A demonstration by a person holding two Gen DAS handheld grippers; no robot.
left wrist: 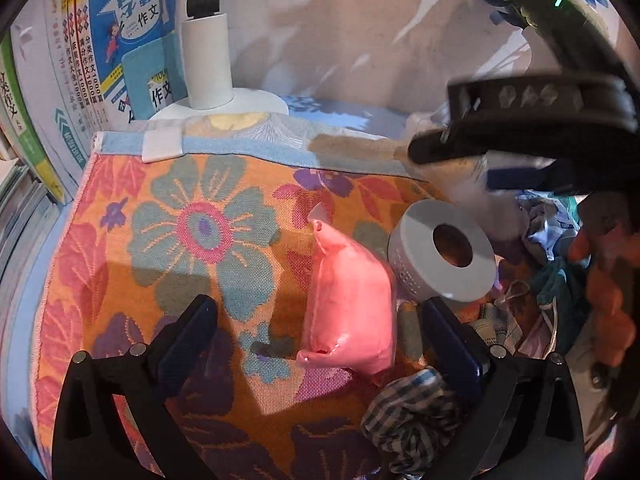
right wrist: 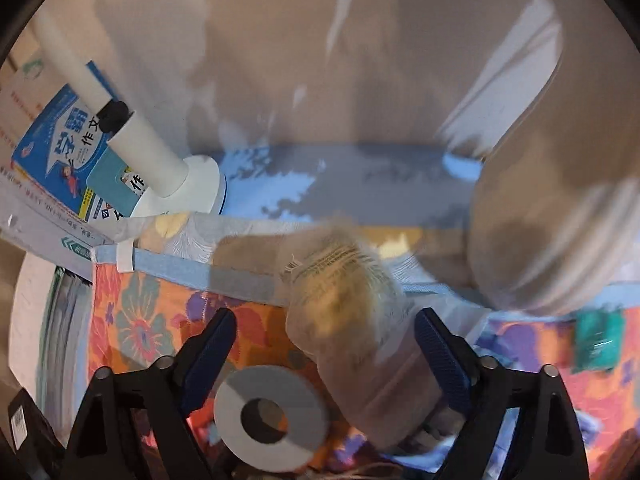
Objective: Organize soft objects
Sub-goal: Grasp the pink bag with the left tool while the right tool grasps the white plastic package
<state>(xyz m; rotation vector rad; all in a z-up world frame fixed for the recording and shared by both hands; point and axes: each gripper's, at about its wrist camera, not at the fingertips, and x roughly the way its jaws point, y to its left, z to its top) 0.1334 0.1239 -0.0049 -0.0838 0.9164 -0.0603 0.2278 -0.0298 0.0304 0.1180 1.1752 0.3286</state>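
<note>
A glossy pink soft pouch (left wrist: pixel 348 300) lies on a flowered cloth (left wrist: pixel 180 232), between the fingers of my left gripper (left wrist: pixel 318 308). That gripper is open, and the pouch sits nearer its right finger. A grey ring (left wrist: pixel 444 256) rests beside the pouch. A checked fabric scrunchie (left wrist: pixel 412 420) lies under the right finger. In the blurred right wrist view, a beige furry thing (right wrist: pixel 352 320) stands between the wide jaws of my right gripper (right wrist: pixel 326 316). It is close to the right finger, and the left finger (right wrist: pixel 216 336) stands apart from it. The grey ring (right wrist: pixel 272 416) lies below.
A white lamp post (left wrist: pixel 208 60) on its round base stands at the back, with upright books (left wrist: pixel 120 40) to its left. A heap of mixed cloth pieces (left wrist: pixel 552 240) and an orange thing (left wrist: pixel 608 292) crowd the right side. A green piece (right wrist: pixel 598 340) lies on the cloth at the right.
</note>
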